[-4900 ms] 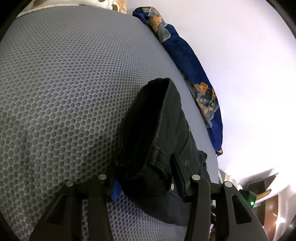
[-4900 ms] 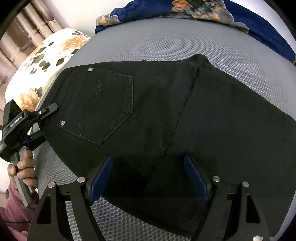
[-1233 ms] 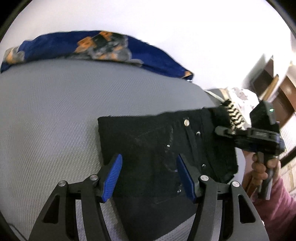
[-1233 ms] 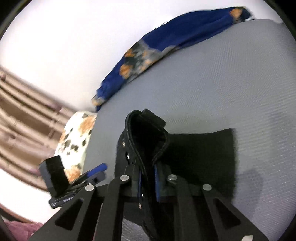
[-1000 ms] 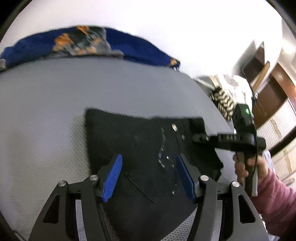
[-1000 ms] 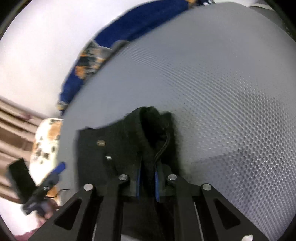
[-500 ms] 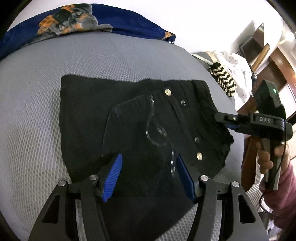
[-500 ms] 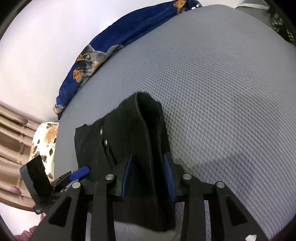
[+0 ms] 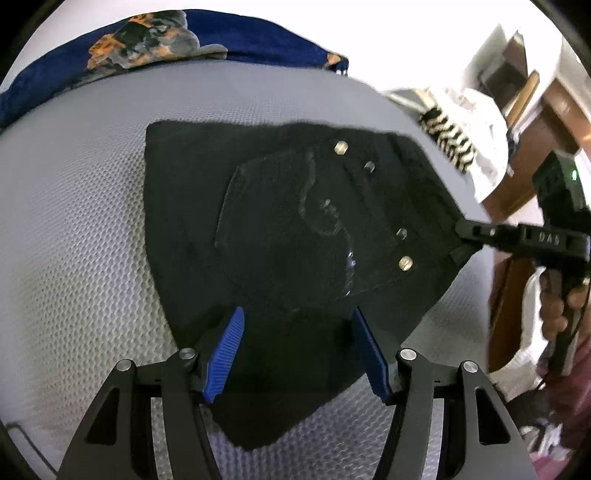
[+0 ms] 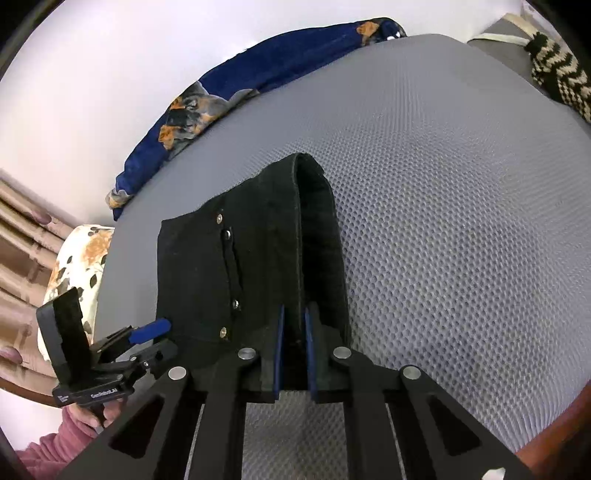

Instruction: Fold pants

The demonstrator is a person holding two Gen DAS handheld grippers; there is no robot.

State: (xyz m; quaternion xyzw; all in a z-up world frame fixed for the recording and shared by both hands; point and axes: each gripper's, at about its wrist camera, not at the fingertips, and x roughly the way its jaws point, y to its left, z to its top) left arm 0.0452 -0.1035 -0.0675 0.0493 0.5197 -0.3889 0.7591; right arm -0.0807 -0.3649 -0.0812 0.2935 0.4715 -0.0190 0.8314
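Note:
Black pants (image 9: 295,221) lie folded into a compact stack on the grey mesh mattress (image 9: 74,240), back pocket and rivets facing up. My left gripper (image 9: 295,317) hovers open over the stack's near edge, its blue pads wide apart on either side of the cloth. My right gripper (image 10: 294,310) is closing; its pads pinch the raised waistband fold of the pants (image 10: 195,266) at the stack's right end. The right gripper (image 9: 461,236) also shows at the pants' right corner in the left wrist view. The left gripper (image 10: 164,338) appears at the lower left in the right wrist view.
A blue patterned blanket (image 9: 184,33) runs along the mattress's far edge against the white wall. A striped cloth (image 10: 557,74) lies at the right end and a floral pillow (image 10: 77,258) at the left. Wooden furniture (image 9: 554,96) stands beyond the bed.
The right jaws stood apart around the waistband fold half a second ago and now pinch it. The left gripper has come closer over the pants, still open.

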